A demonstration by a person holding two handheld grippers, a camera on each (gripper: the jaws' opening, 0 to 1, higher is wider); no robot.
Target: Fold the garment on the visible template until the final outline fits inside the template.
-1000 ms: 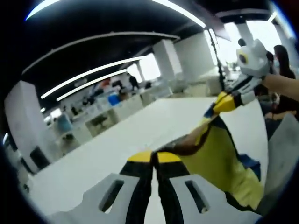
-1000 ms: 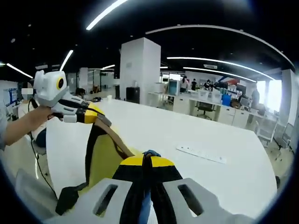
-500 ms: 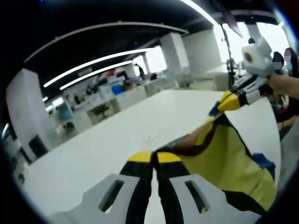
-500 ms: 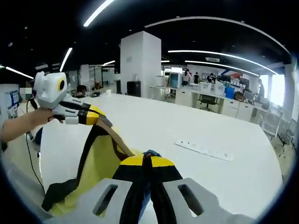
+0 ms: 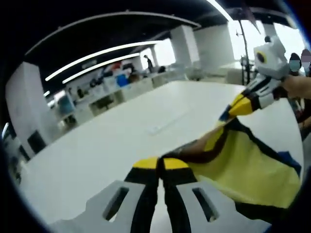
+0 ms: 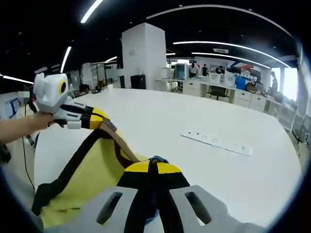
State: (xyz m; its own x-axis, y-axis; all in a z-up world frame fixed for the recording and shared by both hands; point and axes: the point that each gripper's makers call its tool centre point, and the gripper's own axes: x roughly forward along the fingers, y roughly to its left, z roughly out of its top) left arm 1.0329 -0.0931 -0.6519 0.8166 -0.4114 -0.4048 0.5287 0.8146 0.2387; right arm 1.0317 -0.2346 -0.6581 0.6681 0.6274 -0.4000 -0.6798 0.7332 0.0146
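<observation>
A yellow garment with black trim and a blue patch hangs stretched between the two grippers above a white table. My left gripper is shut on one brown-edged corner of it. In the left gripper view the right gripper comes in from the upper right, clamped on the other corner, held by a hand. In the right gripper view my right gripper is shut on the garment, and the left gripper pinches the far corner at the left. No template outline is visible.
A white power strip lies on the white table to the right, also seen as a strip in the left gripper view. Desks, chairs and people stand in the office behind. A person's arm holds the left gripper.
Both views have tilted down toward the table. The garment has spread wider and hangs lower between the grippers, which stay shut on its corners.
</observation>
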